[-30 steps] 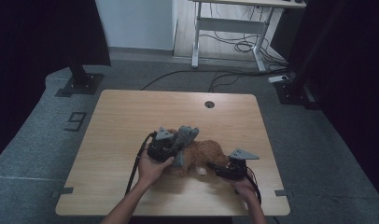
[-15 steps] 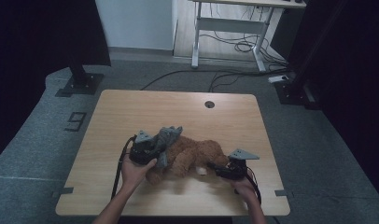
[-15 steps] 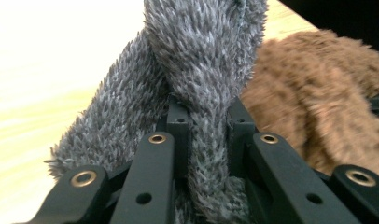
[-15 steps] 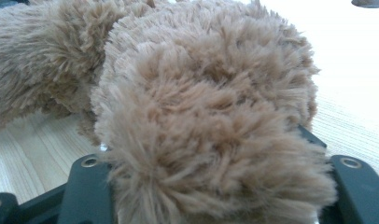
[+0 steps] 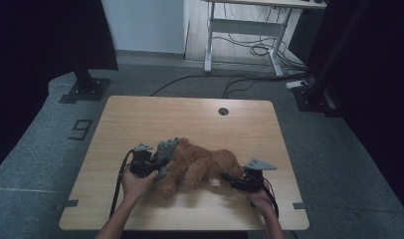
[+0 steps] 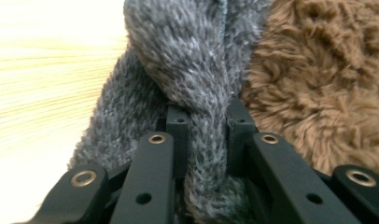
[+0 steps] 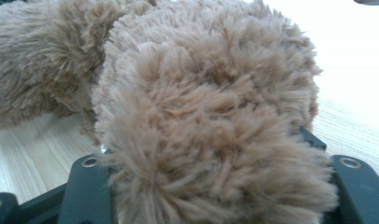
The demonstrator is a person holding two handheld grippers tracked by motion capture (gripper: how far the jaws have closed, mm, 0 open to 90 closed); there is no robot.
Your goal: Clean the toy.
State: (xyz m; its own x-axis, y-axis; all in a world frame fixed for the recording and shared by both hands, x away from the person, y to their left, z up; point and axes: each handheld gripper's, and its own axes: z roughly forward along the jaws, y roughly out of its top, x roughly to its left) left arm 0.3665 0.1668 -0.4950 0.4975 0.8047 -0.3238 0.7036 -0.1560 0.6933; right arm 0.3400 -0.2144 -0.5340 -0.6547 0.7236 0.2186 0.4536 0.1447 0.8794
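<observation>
My left tool (image 6: 204, 140) is clamped on the grey knit garment (image 6: 187, 70); my right tool (image 7: 211, 186) grips the brown teddy bear's (image 5: 200, 167) limb, near the surface's (image 5: 190, 119) front edge. Risk: fuzzy knit slips free, or the bear drags along.

Your brown plush bear (image 5: 200, 167) lies on side, lower centre of frame; grey knitted garment (image 5: 165, 149) bunched at its left end.
</observation>
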